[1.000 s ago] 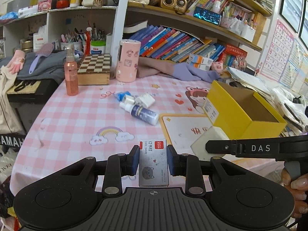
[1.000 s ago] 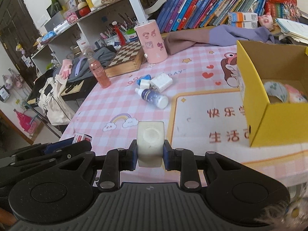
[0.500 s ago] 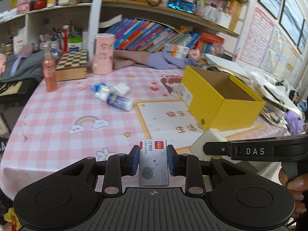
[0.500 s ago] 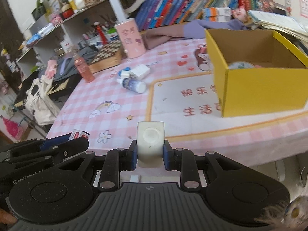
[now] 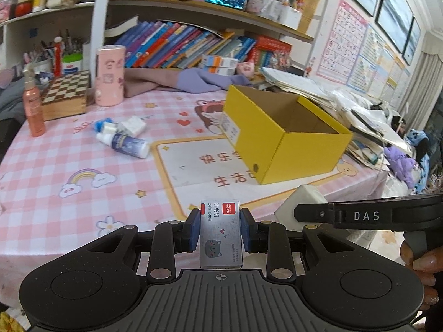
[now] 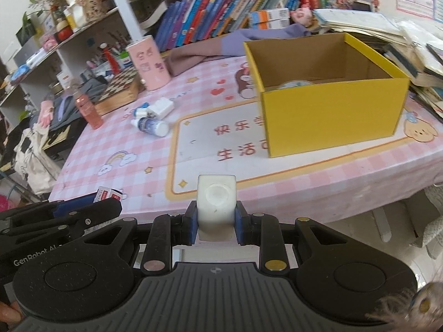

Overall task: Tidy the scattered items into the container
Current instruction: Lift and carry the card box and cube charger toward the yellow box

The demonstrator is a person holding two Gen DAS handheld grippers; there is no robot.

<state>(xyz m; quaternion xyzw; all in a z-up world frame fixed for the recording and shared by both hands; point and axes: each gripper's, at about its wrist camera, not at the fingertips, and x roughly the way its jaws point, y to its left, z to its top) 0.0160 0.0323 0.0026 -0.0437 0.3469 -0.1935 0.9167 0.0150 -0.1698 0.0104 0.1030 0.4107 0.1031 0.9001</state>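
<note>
Both loads carried; yellow box (image 6: 326,91) lay ahead-right.
Left hand-held gripper (image 5: 220,231) clamped staple box (image 5: 220,235); right hand-held gripper (image 6: 216,221), nearer, clamped white block (image 6: 216,202).

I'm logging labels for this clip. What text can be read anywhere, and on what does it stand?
"订书钉" and "24/6": staple box clamped in the left claw.
"DAS": right claw arm, seen from the left wrist.
"GenRobot AI": left claw body, seen from the right wrist.
"快乐" and "生活": table mat.
Too small or blurred: yellow box sticker, book spines, wall charts, small bottles.
</note>
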